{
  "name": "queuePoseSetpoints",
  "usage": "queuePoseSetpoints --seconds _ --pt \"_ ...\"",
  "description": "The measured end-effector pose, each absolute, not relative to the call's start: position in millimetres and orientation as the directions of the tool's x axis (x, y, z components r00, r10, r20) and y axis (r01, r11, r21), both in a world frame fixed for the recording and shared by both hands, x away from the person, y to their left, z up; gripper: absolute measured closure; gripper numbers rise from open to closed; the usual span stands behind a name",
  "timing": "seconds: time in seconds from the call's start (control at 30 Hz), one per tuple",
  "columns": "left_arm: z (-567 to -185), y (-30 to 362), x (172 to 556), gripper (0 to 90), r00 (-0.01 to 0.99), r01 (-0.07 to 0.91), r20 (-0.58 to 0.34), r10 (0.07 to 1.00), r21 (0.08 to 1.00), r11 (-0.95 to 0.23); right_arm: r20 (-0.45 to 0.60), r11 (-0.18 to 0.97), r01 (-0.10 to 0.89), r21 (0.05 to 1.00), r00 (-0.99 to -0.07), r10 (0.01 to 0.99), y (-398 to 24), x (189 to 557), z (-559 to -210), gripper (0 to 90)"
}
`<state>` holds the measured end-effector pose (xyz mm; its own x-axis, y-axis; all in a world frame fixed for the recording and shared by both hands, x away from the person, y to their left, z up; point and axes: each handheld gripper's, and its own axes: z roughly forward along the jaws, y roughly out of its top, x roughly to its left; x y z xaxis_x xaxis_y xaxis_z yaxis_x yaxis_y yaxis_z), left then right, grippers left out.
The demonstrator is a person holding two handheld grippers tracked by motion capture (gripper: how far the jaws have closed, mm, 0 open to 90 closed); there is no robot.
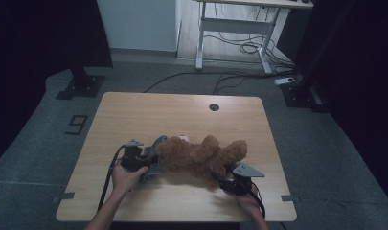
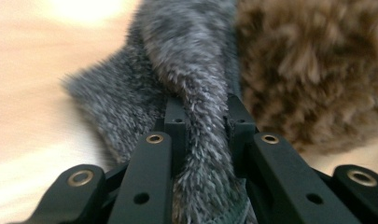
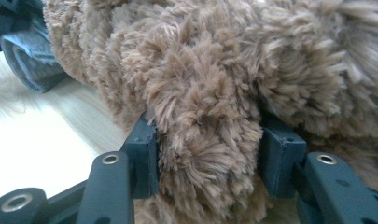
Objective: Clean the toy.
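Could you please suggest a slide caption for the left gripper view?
Left gripper shut on a fold of grey furry fabric beside a fluffy brown teddy bear on the light wooden table.

The bear (image 1: 201, 157) lies across the middle of the counter (image 1: 134, 115), between my two grippers, and blocks the straight path from one to the other. Grey fur (image 2: 196, 93) fills the gap of my left gripper (image 2: 205, 116), so nothing more fits between those jaws. A brown limb (image 3: 205, 140) fills the gap of my right gripper (image 3: 207, 154) the same way. The far half of the counter, up to the round hole (image 1: 214, 107), is bare, and so are the left edge and the front strip near my hands; I could pass there freely.
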<state>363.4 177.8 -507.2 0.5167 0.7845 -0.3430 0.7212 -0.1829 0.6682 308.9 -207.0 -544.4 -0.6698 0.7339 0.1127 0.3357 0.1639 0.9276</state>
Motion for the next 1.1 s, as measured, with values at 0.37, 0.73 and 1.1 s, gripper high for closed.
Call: queuePoseSetpoints --seconds 0.37,0.73,1.1 --pt "-518.3 159.4 368.7 77.1 0.51 0.705 -0.364 0.779 0.696 -0.137 -0.148 0.375 0.18 0.909 -0.703 0.696 -186.5 299.6 -547.9 57.3" --pt "-512.4 178.3 392.1 75.9 0.474 0.706 -0.428 0.769 0.707 -0.042 -0.203 0.407 0.167 0.898 -0.663 0.721 -178.4 339.5 -545.4 58.6" --pt "-425.2 189.0 378.4 75.2 0.551 0.55 -0.35 0.757 0.835 -0.014 -0.197 0.403 0.162 0.901 -0.675 0.711 -186.3 331.2 -549.1 58.0"
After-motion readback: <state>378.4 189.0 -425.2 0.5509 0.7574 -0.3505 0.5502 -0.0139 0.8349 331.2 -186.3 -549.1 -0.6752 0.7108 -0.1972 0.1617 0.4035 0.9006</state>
